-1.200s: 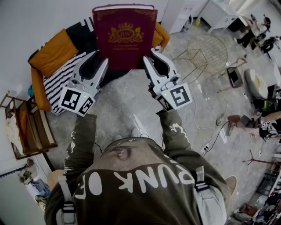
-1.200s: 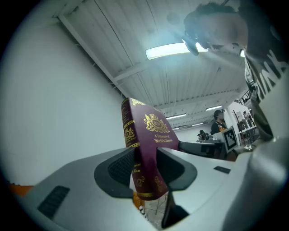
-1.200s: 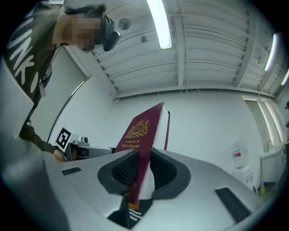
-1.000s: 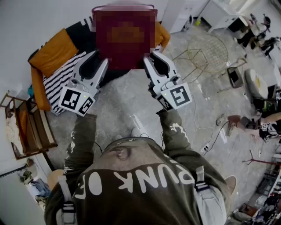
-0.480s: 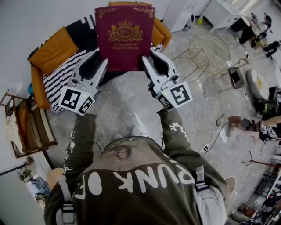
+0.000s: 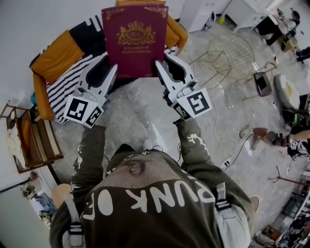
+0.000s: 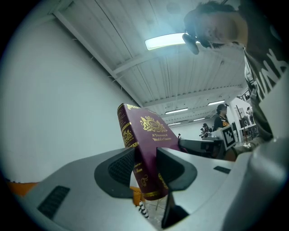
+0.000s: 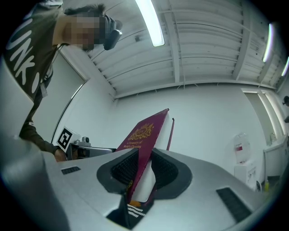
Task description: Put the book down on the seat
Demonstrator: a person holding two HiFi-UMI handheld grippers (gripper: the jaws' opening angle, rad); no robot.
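Note:
A maroon book (image 6: 135,41) with gold print on its cover is held up flat between my two grippers, above the seat (image 6: 58,55), an orange sofa with a black-and-white striped throw (image 6: 68,87). My left gripper (image 6: 110,69) is shut on the book's spine edge, and the spine (image 7: 135,153) sits between its pads. My right gripper (image 6: 162,67) clamps the opposite edge, with the cover and pages (image 8: 143,135) pinched between its pads (image 8: 123,169). The book hides the middle of the seat.
A wooden rack (image 6: 29,140) stands at the left wall. A round wire table (image 6: 232,53), a chair (image 6: 286,92), cables (image 6: 227,140) and clutter lie on the stone floor to the right. A white cabinet (image 6: 198,14) stands beyond the sofa.
The book and both grippers have shifted slightly forward over the sofa; more orange cushion shows above the book's top edge. Both grips look the same.

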